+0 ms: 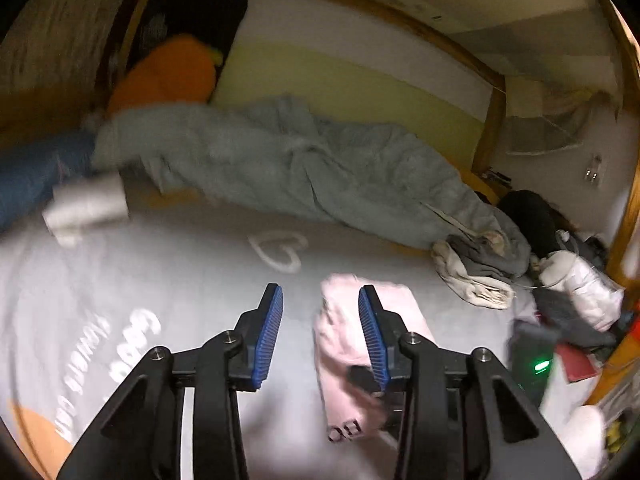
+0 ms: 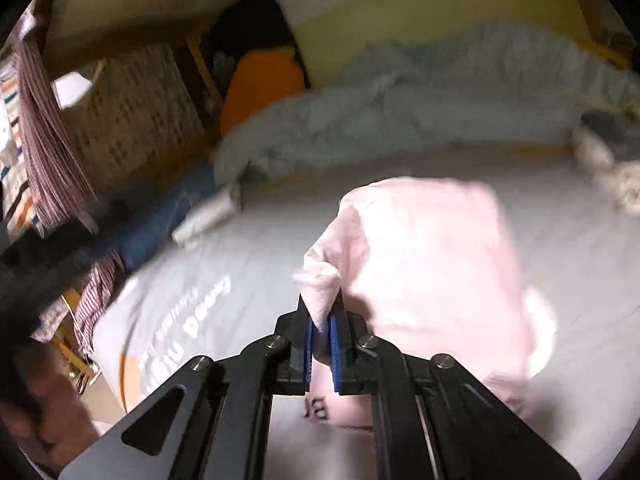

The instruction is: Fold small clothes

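Observation:
A small pink garment lies bunched on the grey bed sheet. My right gripper is shut on a corner fold of the pink garment and holds that corner lifted off the sheet. In the left wrist view the pink garment lies just right of centre, partly behind the right finger. My left gripper is open and empty above the sheet, its right finger over the garment's edge. Both views are motion-blurred.
A crumpled grey-green blanket runs across the back of the bed. An orange cushion lies at the far left. A heap of clothes sits at the right. A white folded item lies at the left.

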`<state>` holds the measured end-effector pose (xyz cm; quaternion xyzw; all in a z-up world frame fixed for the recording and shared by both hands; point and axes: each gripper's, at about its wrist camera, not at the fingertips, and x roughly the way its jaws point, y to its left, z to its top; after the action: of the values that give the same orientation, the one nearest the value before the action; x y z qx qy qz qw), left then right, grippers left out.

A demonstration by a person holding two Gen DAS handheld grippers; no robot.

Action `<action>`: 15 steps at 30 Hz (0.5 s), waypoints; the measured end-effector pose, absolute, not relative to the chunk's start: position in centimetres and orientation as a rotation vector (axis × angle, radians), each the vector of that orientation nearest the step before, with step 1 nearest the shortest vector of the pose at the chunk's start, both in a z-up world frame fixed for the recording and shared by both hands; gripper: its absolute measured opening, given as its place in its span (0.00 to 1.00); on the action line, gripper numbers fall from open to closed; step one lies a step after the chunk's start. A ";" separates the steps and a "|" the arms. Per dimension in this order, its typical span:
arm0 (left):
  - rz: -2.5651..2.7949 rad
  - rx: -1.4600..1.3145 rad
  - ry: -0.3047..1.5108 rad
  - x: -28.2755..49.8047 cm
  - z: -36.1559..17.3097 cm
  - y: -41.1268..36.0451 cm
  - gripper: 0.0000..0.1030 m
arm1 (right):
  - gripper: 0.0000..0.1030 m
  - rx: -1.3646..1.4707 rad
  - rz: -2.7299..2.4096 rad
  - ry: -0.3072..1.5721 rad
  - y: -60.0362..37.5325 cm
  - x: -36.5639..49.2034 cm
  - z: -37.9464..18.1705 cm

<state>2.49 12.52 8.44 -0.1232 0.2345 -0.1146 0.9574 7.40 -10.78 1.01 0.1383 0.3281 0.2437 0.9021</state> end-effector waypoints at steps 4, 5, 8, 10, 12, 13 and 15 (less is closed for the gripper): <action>-0.248 -0.280 0.557 4.0 6.3 13.0 0.36 | 0.06 0.344 0.497 0.687 -10.9 7.2 -0.8; -0.253 -0.290 0.572 4.2 5.9 13.0 0.36 | 0.06 0.345 0.496 0.679 -11.0 6.8 -0.9; -0.289 -0.323 0.603 5.0 5.4 12.4 0.36 | 0.07 0.303 0.517 0.680 -11.3 5.6 -0.9; -0.330 -0.335 0.622 5.2 5.3 11.9 0.36 | 0.15 0.307 0.553 0.723 -11.7 4.7 -1.0; -0.368 -0.337 0.642 5.2 5.1 11.1 0.36 | 0.37 0.358 0.582 0.774 -13.0 3.9 -1.2; -0.383 -0.326 0.651 5.2 5.0 10.4 0.36 | 0.37 0.379 0.576 0.771 -13.9 3.4 -0.9; -0.371 -0.290 0.676 5.5 4.6 9.3 0.37 | 0.37 0.408 0.528 0.714 -16.1 2.3 0.1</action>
<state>5.51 9.26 4.57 -0.1411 0.3283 -0.1803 0.9164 2.26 -16.13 0.08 0.1958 0.3428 0.2536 0.8831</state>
